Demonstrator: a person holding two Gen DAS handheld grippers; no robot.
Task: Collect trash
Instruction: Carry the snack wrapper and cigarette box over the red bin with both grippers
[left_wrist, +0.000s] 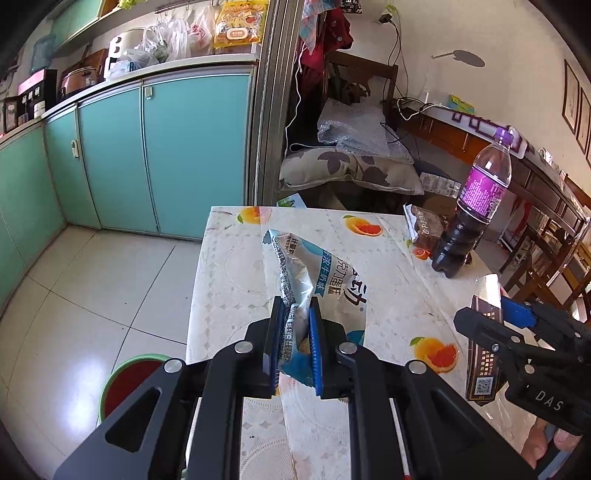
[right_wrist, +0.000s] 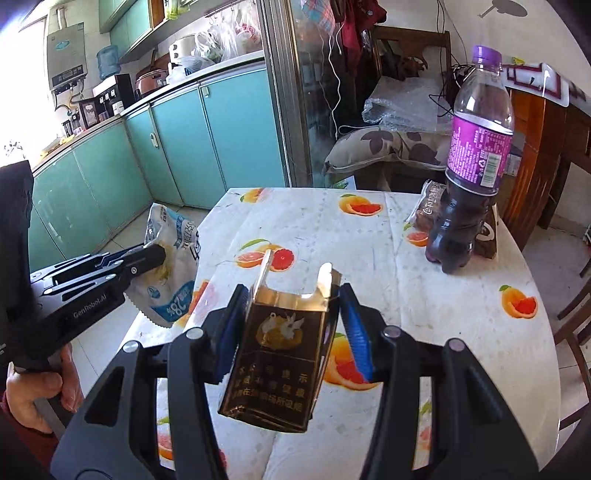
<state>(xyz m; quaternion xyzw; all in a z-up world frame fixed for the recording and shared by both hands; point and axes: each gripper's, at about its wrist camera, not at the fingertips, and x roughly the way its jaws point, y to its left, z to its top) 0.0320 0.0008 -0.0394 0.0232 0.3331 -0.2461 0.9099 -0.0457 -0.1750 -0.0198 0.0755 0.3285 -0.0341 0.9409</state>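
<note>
With the left gripper (left_wrist: 297, 314) clamped on a crumpled snack wrapper (left_wrist: 310, 269) and the right gripper (right_wrist: 291, 314) gripping an empty cigarette pack (right_wrist: 280, 354), both lifted off the desk (right_wrist: 461, 321), a purple-capped bottle (right_wrist: 469, 162) and brown packet (left_wrist: 424, 225) remain, the bin (left_wrist: 129, 384) waiting below.

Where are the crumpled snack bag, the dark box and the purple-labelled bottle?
snack bag (left_wrist: 314, 273), left wrist view, crumpled middle.
dark box (right_wrist: 280, 354), right wrist view, front face.
bottle (right_wrist: 480, 155), right wrist view, purple label.
</note>
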